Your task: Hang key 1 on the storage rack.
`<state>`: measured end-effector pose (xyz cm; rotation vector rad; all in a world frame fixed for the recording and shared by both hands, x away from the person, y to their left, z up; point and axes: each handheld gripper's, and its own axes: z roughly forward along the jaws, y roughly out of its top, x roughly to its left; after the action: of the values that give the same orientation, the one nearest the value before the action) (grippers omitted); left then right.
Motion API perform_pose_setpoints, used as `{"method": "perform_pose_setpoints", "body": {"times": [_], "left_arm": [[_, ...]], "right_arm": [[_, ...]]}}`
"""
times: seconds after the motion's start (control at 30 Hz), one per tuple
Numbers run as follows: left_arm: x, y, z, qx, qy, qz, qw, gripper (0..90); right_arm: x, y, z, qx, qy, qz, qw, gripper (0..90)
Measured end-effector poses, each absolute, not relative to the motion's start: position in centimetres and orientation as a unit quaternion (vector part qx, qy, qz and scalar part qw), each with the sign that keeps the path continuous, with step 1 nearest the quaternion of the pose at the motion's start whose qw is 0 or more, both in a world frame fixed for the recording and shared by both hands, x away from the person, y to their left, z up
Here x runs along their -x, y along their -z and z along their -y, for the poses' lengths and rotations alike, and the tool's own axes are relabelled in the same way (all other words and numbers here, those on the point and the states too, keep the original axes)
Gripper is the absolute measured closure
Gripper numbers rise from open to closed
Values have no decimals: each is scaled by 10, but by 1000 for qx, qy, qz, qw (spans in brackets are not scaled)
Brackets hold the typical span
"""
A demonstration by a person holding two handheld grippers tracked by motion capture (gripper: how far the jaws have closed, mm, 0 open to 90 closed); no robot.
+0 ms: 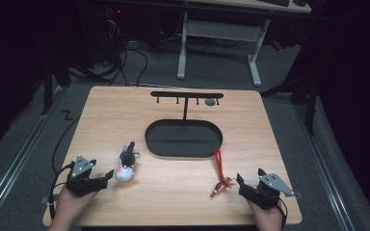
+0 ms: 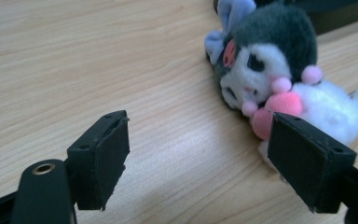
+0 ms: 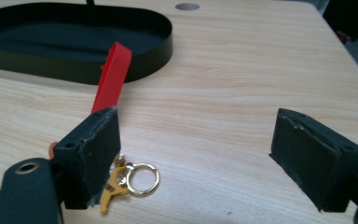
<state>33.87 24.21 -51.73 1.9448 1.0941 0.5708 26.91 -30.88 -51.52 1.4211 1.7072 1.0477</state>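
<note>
Bare surface [image 1: 173,187] lies along the near edge between plush toy [image 1: 125,166] and keychain [image 1: 220,180]; the black tray [image 1: 183,138] and rack [image 1: 186,96] block the far middle.

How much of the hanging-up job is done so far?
Nothing is hung yet: the rack's hooks look bare. Both the left gripper and right gripper are open. The plush toy and the red-strap keychain still lie on the table, waiting.

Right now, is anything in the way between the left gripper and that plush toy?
Nothing visible. The left gripper is open, with bare table between it and the plush toy, which lies just ahead beside one jaw.
</note>
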Motion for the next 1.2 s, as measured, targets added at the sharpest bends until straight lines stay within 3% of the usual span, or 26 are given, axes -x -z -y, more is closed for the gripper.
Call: {"method": "perform_pose_setpoints", "body": {"times": [0.33,1.2], "left_arm": [[-348,518,-236,-772,-230,-431,407,211],[-346,519,-238,-773,-223,-431,408,194]], "right_arm": [[-255,516,321,-558,-398,-639,349,157],[-258,518,324,-568,-390,-636,348,158]]}}
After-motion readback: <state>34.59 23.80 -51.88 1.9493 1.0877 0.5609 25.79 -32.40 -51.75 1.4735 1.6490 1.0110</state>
